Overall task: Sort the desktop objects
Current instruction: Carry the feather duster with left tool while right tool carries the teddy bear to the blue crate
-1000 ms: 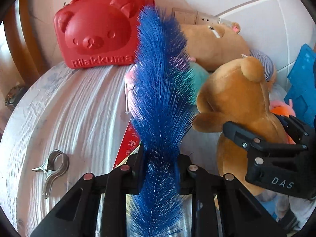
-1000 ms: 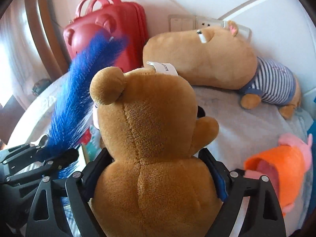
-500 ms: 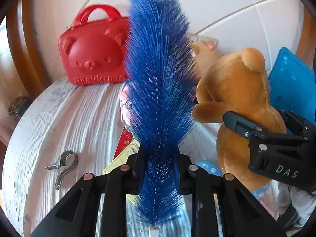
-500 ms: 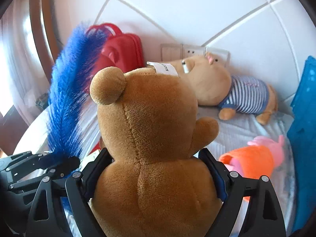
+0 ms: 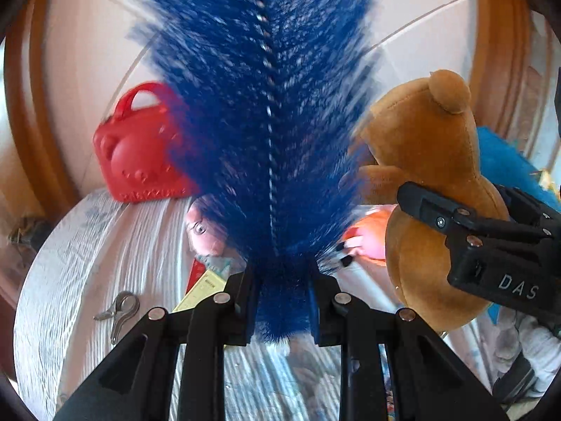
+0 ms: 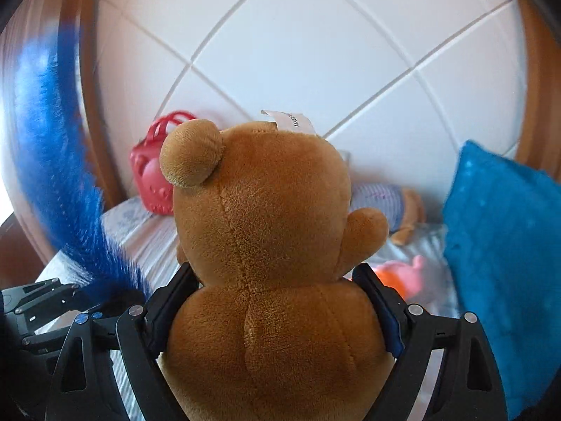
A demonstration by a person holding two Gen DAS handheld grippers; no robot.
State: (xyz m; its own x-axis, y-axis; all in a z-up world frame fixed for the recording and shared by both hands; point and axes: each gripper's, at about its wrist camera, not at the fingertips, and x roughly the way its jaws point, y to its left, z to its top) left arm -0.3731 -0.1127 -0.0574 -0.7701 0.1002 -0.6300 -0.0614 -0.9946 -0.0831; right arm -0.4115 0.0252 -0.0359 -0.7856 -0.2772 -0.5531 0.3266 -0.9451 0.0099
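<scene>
Our left tool (image 5: pixel 282 301) is clenched on the base of a blue bristle brush (image 5: pixel 259 112), whose twisted wire spine runs straight up the middle of the left wrist view and whose bristles fan out wide above the jaws. Our right tool (image 6: pixel 277 315) grasps a brown teddy bear (image 6: pixel 270 245) around its waist, the jaws standing wide and pressing into the plush on both sides; the bear faces away from the right camera, with a white label at the top of its head. In the left view the bear (image 5: pixel 431 189) hangs just right of the brush, held clear of the white wood-grain surface (image 5: pixel 105 252). On that surface, a red bear-faced case (image 5: pixel 140 154) stands at the back against the tiled wall, a small metal clip (image 5: pixel 121 312) lies near the front left, and some cards and a doll's face peek out behind the brush. In the right view a striped plush (image 6: pixel 382 203) lies behind the bear, an orange and pink toy (image 6: pixel 403 273) sits beside the right jaw, and a blue cushion (image 6: pixel 501 252) stands at the right.
</scene>
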